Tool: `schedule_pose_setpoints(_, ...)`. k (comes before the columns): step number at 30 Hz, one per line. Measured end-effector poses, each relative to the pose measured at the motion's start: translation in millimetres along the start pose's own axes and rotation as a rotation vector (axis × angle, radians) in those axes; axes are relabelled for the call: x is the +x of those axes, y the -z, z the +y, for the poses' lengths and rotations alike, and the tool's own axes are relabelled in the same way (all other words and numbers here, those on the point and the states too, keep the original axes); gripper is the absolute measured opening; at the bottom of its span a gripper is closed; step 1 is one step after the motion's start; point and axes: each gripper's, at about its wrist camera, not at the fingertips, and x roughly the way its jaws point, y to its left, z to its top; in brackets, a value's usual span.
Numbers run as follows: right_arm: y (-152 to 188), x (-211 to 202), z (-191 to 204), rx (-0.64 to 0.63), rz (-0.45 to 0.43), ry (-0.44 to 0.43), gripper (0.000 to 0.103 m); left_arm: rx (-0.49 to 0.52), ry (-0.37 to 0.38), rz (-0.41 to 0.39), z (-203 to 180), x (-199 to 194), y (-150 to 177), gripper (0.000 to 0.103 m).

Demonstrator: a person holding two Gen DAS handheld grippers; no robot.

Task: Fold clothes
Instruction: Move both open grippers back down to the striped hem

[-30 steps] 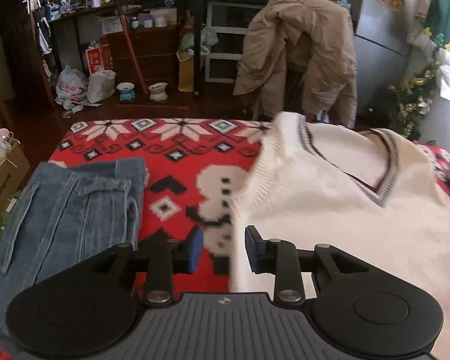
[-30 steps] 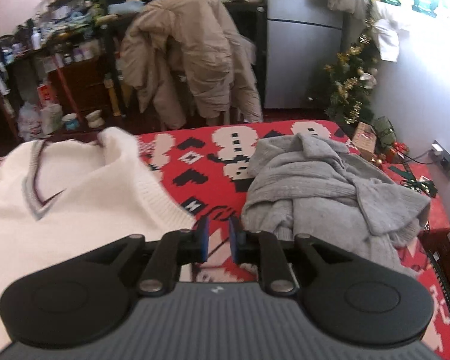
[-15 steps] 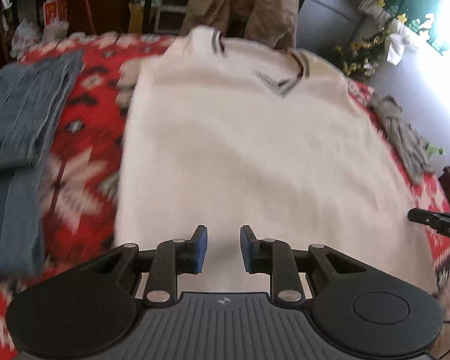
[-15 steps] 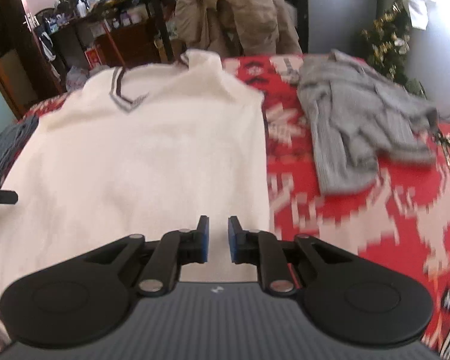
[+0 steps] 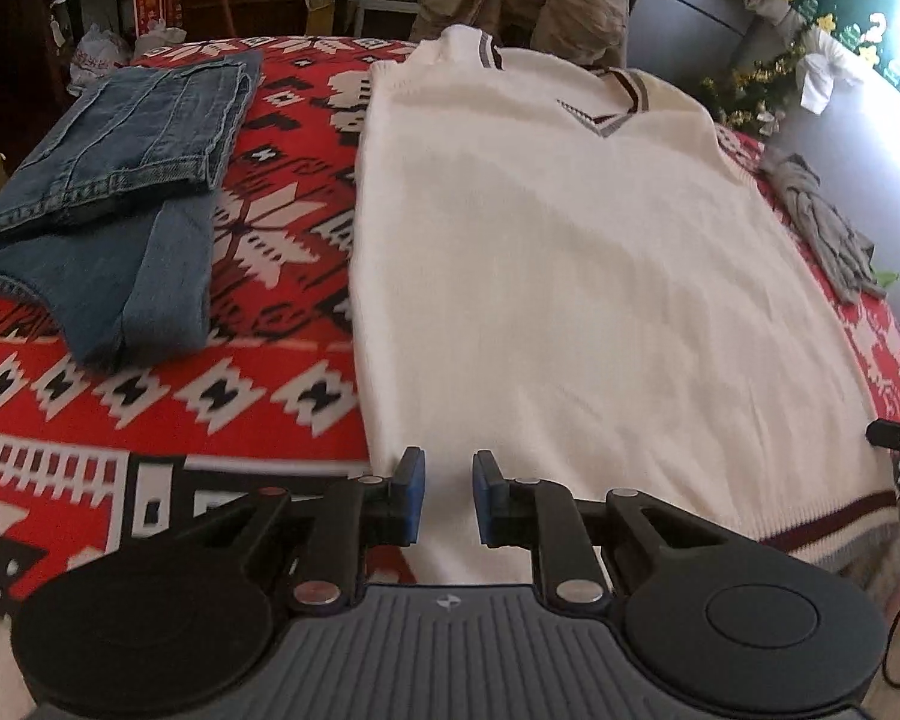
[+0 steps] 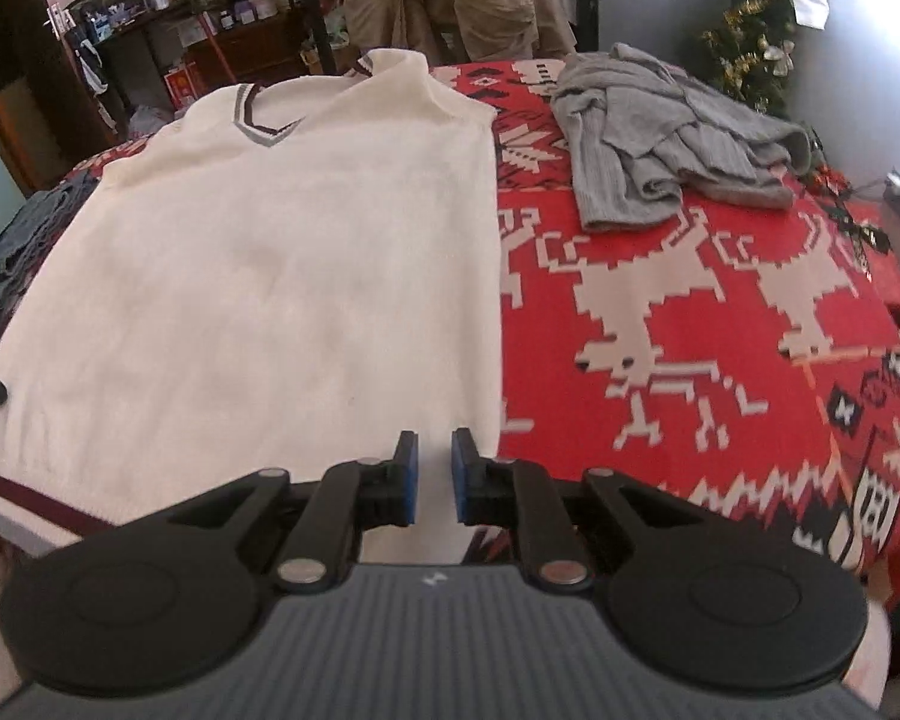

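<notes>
A white vest (image 5: 570, 252) lies flat on the red patterned blanket (image 5: 258, 228), long axis running away, V-neck far, hem near. Left hand-held gripper (image 5: 448, 495), jaws just narrowing, and right hand-held gripper (image 6: 431, 474) hover unclenched over the hem corners. Jeans (image 5: 120, 180) lie left, a grey sweater (image 6: 660, 138) right; cluttered room behind.

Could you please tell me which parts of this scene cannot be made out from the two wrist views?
- Left wrist view: the left hand-held gripper hides the near hem of the cream vest behind it.
- Left wrist view: the right hand-held gripper is cut off by the picture's edge, only its tip showing.
- Right wrist view: the jeans are cut off at the picture's edge.
</notes>
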Motion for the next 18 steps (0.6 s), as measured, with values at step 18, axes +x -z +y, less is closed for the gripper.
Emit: schedule_pose_setpoints(18, 4, -9, 43, -0.052, 0.005, -0.075, 0.016, 0.054, 0.054, -0.022, -40, 5, 6, 0.018)
